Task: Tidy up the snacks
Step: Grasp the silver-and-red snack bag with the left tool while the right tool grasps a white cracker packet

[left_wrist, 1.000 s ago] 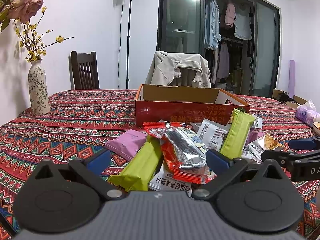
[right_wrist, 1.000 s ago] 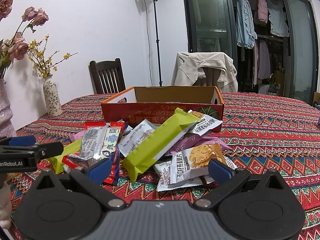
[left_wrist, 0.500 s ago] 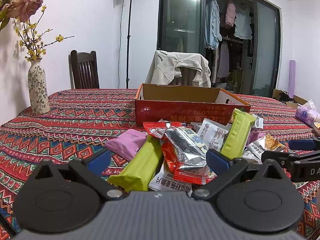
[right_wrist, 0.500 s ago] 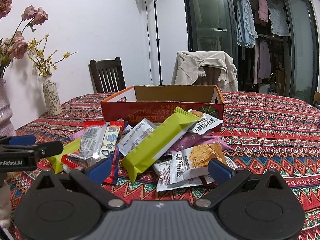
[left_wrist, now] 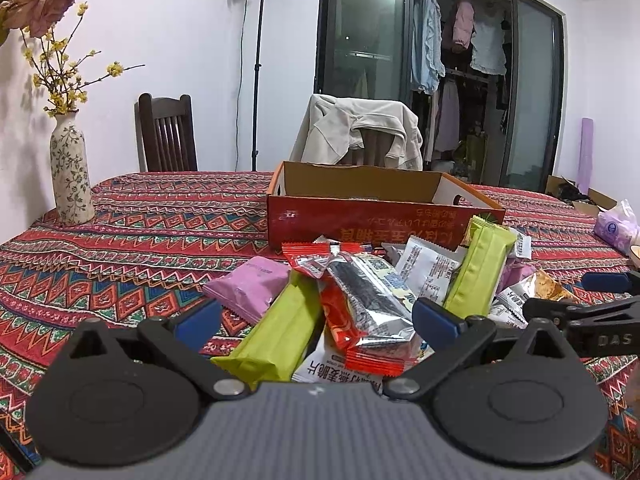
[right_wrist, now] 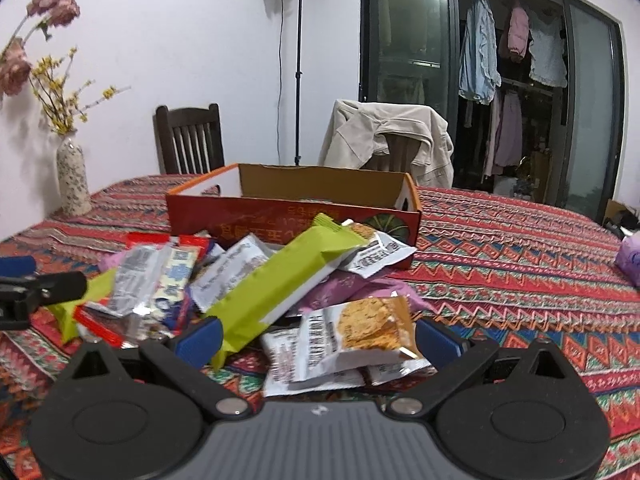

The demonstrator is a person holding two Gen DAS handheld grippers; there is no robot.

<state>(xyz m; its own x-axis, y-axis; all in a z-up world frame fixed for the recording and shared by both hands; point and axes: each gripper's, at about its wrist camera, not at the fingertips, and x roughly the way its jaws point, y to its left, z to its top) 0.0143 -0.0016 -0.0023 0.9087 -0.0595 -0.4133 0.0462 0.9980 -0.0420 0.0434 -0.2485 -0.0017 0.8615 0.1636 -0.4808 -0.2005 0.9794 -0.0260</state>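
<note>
1. The left gripper (left_wrist: 316,320), a black two-finger tool with blue pads, hung low over the near edge of the snack pile, its jaws spread wide and gripping nothing.
2. Between its blue fingertips (left_wrist: 434,318) lay a long lime-green wrapped bar (left_wrist: 276,332), a red foil packet (left_wrist: 352,336) and a silver foil packet (left_wrist: 368,296) resting on top of the red one.
3. A flat pink pouch (left_wrist: 250,286) sat just left of the green bar on the red patterned tablecloth (left_wrist: 140,240).
4. The right gripper (right_wrist: 318,338), of the same make, was also released, jaws wide apart, above the right side of the pile.
5. Between its pads lay a white cracker packet printed with a golden biscuit (right_wrist: 356,332), on top of other white sachets.
6. A second lime-green wrapped bar (right_wrist: 280,280) leaned across the heap, its far end propped up near the box.
7. The open red cardboard box with a brown inside (right_wrist: 296,208) stood just behind the pile; I could not tell whether anything lay inside it.
8. A speckled ceramic vase of yellow sprigs (left_wrist: 71,176) stood well apart at the left table edge.
9. A dark wooden chair (left_wrist: 166,132) and a chair draped with a beige jacket (left_wrist: 356,132) stood behind the table.
</note>
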